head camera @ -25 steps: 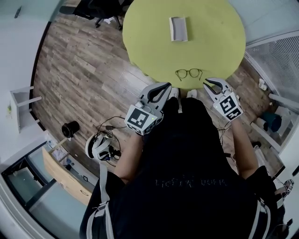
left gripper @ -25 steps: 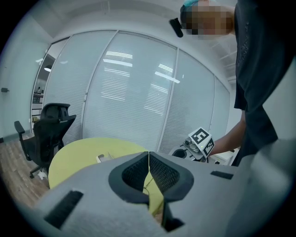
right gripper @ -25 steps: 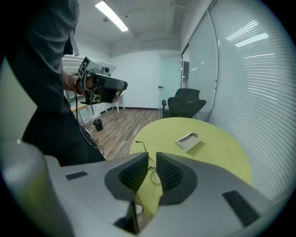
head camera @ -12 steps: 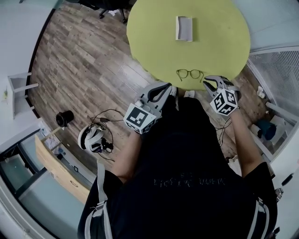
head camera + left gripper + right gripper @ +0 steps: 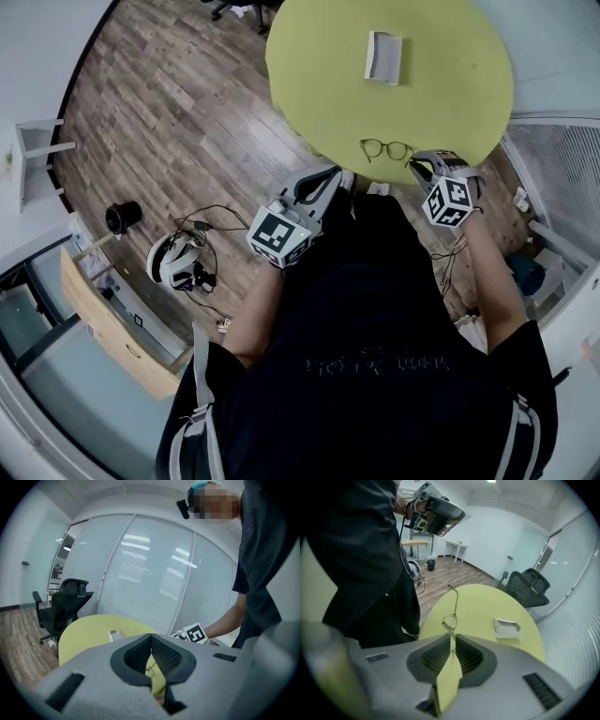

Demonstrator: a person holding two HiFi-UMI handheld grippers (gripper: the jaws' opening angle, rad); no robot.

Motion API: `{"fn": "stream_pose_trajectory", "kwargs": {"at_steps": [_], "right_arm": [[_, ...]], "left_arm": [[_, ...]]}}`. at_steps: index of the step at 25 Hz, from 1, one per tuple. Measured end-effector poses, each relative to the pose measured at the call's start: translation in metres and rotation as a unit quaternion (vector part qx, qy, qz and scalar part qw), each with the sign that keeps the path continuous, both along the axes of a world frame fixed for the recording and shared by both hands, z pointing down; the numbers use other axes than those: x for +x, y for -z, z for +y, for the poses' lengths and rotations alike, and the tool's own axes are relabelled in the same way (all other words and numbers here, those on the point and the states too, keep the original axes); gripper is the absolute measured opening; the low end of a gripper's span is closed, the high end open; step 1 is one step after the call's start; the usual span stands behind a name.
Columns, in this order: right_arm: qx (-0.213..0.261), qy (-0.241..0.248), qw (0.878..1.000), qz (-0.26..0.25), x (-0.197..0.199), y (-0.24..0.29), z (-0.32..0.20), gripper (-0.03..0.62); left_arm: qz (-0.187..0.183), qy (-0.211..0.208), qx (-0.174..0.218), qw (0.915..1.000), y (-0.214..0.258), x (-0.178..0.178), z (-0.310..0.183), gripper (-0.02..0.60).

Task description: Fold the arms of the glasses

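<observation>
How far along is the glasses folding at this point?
Done: nothing yet. Both arms of the glasses on the table stick out unfolded. In hand: the right gripper looks shut on the end of the near arm. The left gripper is shut and empty, at the table's edge. Left: folding both arms.

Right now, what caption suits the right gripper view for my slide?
Right gripper pinching the near end of the glasses on the round green table, white tray behind.
</observation>
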State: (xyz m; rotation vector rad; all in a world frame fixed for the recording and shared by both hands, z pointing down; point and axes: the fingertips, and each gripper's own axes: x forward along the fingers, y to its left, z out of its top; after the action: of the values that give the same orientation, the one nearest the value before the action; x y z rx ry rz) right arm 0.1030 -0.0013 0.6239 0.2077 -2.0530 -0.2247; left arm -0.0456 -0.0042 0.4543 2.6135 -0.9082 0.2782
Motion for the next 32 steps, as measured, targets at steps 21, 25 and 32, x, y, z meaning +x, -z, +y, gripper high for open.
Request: {"fn": "stream_pose_trajectory", "kwargs": {"at_steps": [21, 25, 32], "right_arm": [[0.002, 0.054, 0.998, -0.011, -0.039, -0.012, -0.007, 0.032], [-0.002, 0.053, 0.998, -0.016, -0.047, -0.016, -0.008, 0.032], [-0.010, 0.061, 0.998, -0.018, -0.066, -0.030, -0.016, 0.032]], "left_arm": [[-0.007, 0.024, -0.023, 0.9994, -0.016, -0.019, 0.009, 0.018], [-0.009, 0.025, -0.023, 0.9994, -0.014, -0.021, 0.011, 0.018], [-0.019, 0.027, -0.030, 0.9990, -0.016, -0.028, 0.017, 0.018]]}}
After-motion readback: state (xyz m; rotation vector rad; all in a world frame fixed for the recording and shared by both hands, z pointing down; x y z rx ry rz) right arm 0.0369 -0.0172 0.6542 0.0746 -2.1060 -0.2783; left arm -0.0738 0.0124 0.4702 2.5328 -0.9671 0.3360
